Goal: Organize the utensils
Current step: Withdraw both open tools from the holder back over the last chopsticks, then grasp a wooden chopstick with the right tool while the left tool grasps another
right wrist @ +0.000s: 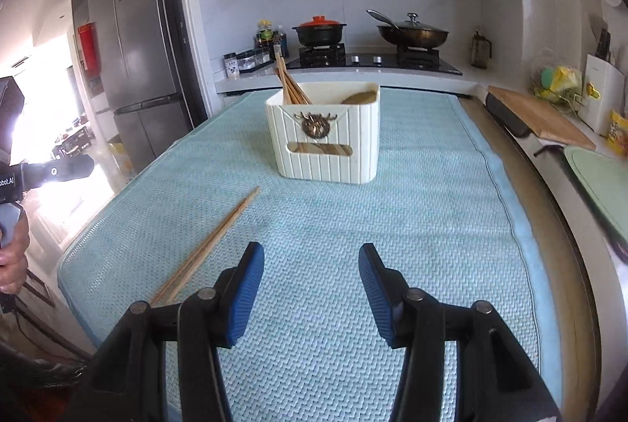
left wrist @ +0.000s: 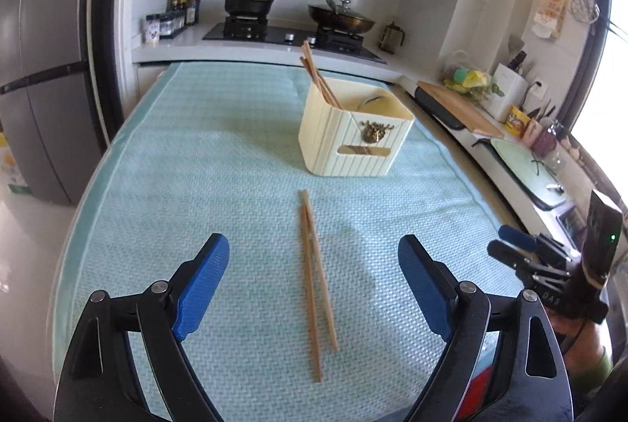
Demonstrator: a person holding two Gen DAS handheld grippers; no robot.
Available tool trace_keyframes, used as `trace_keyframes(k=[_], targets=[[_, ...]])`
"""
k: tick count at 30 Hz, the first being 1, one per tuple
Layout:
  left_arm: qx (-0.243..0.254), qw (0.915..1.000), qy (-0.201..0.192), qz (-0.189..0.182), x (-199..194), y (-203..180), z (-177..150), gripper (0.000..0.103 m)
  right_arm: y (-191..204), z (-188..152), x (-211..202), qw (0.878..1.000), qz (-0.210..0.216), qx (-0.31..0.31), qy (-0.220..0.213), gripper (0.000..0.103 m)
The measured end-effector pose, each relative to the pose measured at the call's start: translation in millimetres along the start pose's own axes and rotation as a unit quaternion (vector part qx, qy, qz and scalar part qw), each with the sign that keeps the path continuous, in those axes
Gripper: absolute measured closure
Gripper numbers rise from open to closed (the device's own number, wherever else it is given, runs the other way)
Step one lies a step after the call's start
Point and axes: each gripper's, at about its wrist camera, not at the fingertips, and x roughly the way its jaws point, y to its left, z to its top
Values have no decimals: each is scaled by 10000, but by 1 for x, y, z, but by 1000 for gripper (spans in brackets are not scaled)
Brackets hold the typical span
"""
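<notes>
Two wooden chopsticks (left wrist: pixel 316 284) lie side by side on the teal mat (left wrist: pixel 196 167), between the spread fingers of my left gripper (left wrist: pixel 314 253), which is open and empty above them. In the right wrist view the same chopsticks (right wrist: pixel 208 245) lie left of my right gripper (right wrist: pixel 310 257), also open and empty. A cream ribbed utensil holder (left wrist: pixel 353 139) stands farther back on the mat, with several chopsticks (left wrist: pixel 318 76) leaning in its left compartment; it also shows in the right wrist view (right wrist: pixel 325 135). The right gripper shows at the left view's right edge (left wrist: pixel 510 241).
Behind the mat is a stove with a black pot with a red lid (left wrist: pixel 249 4) and a lidded wok (left wrist: pixel 341 17). A fridge (left wrist: pixel 43 68) stands left. A wooden cutting board (left wrist: pixel 459 108) and counter clutter line the right side.
</notes>
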Motion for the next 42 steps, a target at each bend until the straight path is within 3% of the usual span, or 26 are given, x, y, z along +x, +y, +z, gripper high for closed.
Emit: trace_keyframes(k=[6, 13, 19, 27, 34, 37, 42], targets=[[64, 9994, 31, 332, 8, 3, -18, 14, -8, -13, -3, 9996, -254, 158, 20, 52], [-50, 9985, 163, 512, 16, 12, -35, 14, 0, -22, 10, 9991, -117, 357, 189, 52], [-159, 9980, 227, 561, 20, 20, -39, 14, 16, -24, 18, 9994, 14, 178, 286, 52], [-174, 9975, 296, 623, 25, 25, -42, 14, 12, -26, 22, 9990, -30, 281, 333, 52], [-277, 9963, 408, 710, 31, 35, -47, 14, 28, -13, 61, 9968, 250, 167, 742, 52], [-275, 9958, 365, 789, 27, 37, -48, 14, 44, -1, 90, 9931, 649, 189, 958, 69], [-425, 9946, 345, 886, 21, 48, -52, 14, 84, 17, 136, 9860, 1130, 25, 1224, 84]])
